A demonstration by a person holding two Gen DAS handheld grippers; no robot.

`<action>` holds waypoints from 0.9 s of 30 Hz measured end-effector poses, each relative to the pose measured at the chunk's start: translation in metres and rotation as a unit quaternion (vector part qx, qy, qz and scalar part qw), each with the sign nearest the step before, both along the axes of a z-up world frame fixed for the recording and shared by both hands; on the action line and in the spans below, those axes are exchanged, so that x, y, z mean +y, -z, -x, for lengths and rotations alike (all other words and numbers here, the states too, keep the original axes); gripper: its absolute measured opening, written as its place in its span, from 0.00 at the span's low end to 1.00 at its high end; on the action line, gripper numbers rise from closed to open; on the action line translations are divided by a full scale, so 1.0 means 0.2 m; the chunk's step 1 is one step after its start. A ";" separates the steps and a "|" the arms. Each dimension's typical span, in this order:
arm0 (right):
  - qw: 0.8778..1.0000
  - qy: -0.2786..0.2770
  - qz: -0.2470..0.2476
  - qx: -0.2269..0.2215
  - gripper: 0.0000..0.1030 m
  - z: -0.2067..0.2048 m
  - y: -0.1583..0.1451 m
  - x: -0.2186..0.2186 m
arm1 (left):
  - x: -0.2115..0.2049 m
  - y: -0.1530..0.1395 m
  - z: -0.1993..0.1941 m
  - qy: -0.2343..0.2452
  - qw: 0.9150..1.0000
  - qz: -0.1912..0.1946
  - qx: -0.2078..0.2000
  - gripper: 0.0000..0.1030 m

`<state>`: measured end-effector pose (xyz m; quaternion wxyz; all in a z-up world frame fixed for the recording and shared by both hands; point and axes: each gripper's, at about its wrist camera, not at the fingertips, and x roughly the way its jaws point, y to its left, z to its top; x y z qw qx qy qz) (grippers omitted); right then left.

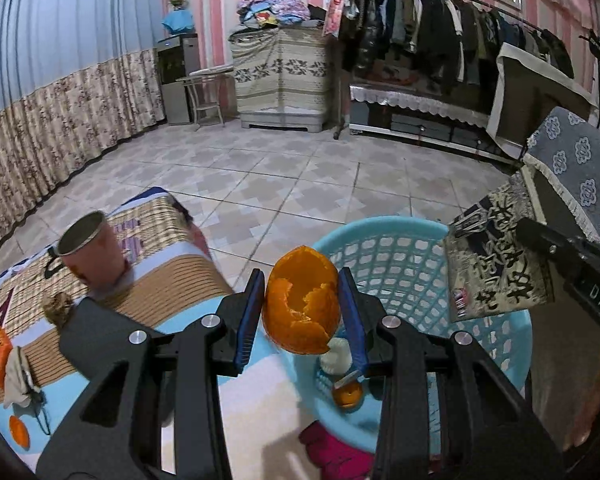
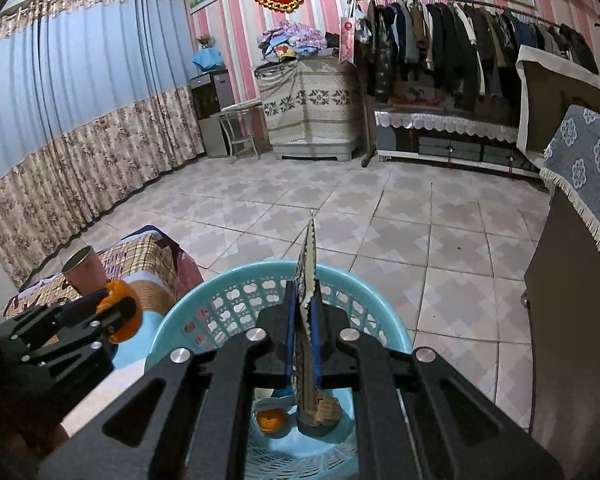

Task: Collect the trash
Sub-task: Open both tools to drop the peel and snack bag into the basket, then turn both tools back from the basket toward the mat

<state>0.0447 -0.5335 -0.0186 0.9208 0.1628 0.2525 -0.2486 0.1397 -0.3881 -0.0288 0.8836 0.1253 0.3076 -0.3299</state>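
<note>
Holding orange peel (image 1: 302, 300) clamped in left gripper (image 1: 302, 312); basket (image 1: 400, 232) at 1 o'clock, near; right gripper (image 2: 303, 320) pinches wrapper (image 2: 308, 272) above basket.

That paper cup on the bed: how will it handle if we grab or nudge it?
The paper cup stands upright on soft, uneven bedding, so a nudge would probably tip it. Its walls look thin and it appears empty, so it is likely light and may crush under firm jaws. Once tipped, its tapered body would probably roll in a curve.
</note>
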 end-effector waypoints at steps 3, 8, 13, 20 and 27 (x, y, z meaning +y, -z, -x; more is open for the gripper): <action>1.000 0.002 -0.003 0.001 0.07 -0.01 0.00 0.00 | -0.05 0.02 -0.01 0.007 1.000 0.000 0.006 0.37; 1.000 0.003 -0.003 0.002 0.07 -0.01 0.00 0.00 | -0.12 0.03 -0.02 0.026 1.000 -0.005 0.008 0.40; 1.000 0.000 -0.005 0.005 0.07 -0.01 0.02 0.00 | -0.12 0.01 -0.02 0.021 1.000 -0.007 -0.005 0.63; 1.000 0.000 0.003 0.027 0.08 -0.07 0.08 0.04 | 0.01 -0.04 -0.05 -0.010 1.000 -0.002 -0.013 0.85; 0.999 0.010 0.005 0.040 0.66 -0.10 0.12 0.07 | 0.16 -0.08 -0.12 -0.046 0.999 0.010 -0.012 0.86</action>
